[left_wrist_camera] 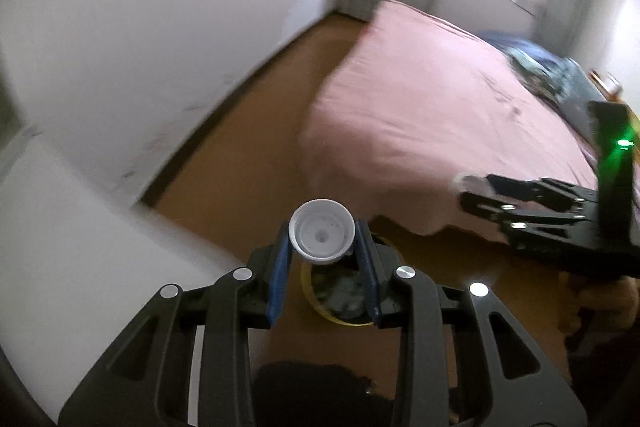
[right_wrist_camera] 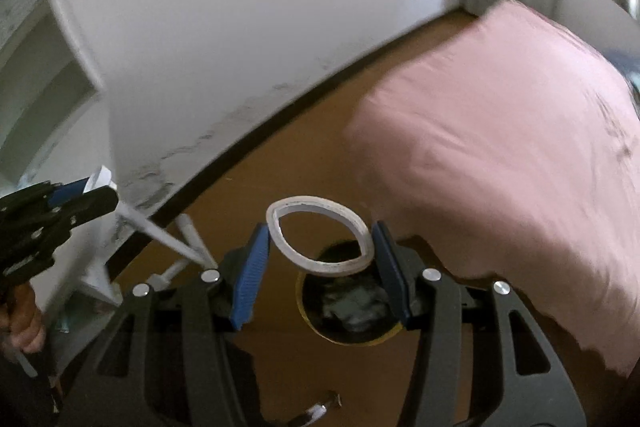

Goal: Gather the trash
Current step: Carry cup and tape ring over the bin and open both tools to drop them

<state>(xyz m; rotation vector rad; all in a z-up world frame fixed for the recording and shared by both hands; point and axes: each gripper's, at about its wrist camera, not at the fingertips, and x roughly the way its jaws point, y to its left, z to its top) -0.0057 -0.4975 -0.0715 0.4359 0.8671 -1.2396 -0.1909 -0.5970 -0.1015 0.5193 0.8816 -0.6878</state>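
My left gripper [left_wrist_camera: 322,239] is shut on a white plastic cap [left_wrist_camera: 322,235], held between its blue pads with the hollow side facing the camera. Below it on the brown floor stands a yellow-rimmed bin [left_wrist_camera: 340,297] with crumpled trash inside. My right gripper [right_wrist_camera: 320,245] is shut on a white tape ring [right_wrist_camera: 320,235], squeezed into an oval between its pads. The same bin [right_wrist_camera: 348,301] lies right under it. The right gripper [left_wrist_camera: 470,193] also shows at the right of the left wrist view, and the left gripper [right_wrist_camera: 98,187] at the left of the right wrist view.
A bed with a pink sheet [left_wrist_camera: 432,107] fills the right side, its corner close to the bin. A white wall [left_wrist_camera: 160,27] runs along the left. A white rack's legs [right_wrist_camera: 168,243] stand by the wall. Dark clothes [left_wrist_camera: 560,75] lie far back on the bed.
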